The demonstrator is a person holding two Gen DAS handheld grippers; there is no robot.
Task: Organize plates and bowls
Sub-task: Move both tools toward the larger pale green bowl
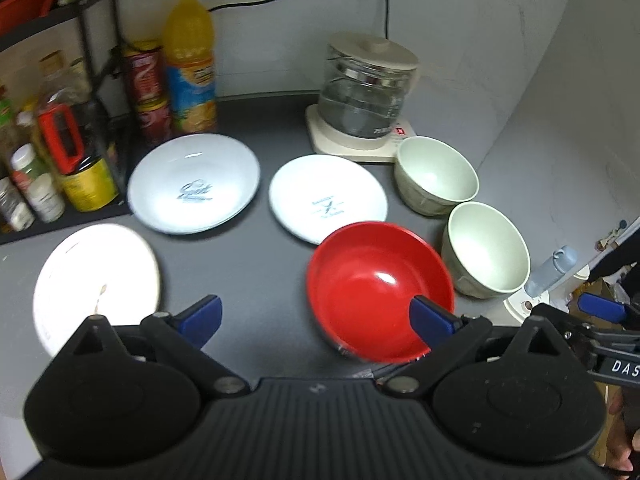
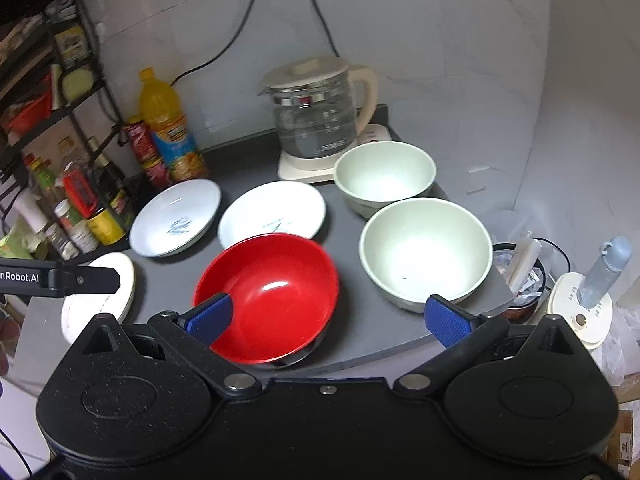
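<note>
A red bowl (image 1: pixel 380 288) (image 2: pixel 272 296) sits near the front of the dark grey counter (image 1: pixel 248 272). Behind it lie two white plates with blue print (image 1: pixel 194 182) (image 1: pixel 328 198), and a third white plate (image 1: pixel 94 280) lies at the front left. Two pale green bowls (image 1: pixel 436 174) (image 1: pixel 486 248) stand at the right. My left gripper (image 1: pixel 316 318) is open above the counter, its right fingertip over the red bowl's rim. My right gripper (image 2: pixel 328 316) is open too, its left fingertip over the red bowl, with the near green bowl (image 2: pixel 426 248) just ahead to the right.
A glass kettle on a cream base (image 1: pixel 366 92) stands at the back by the wall. An orange juice bottle (image 1: pixel 190 60) and cans stand at the back left beside a black rack of jars (image 1: pixel 52 152). Past the counter's right edge are a bin (image 2: pixel 520 276) and a water bottle (image 2: pixel 604 268).
</note>
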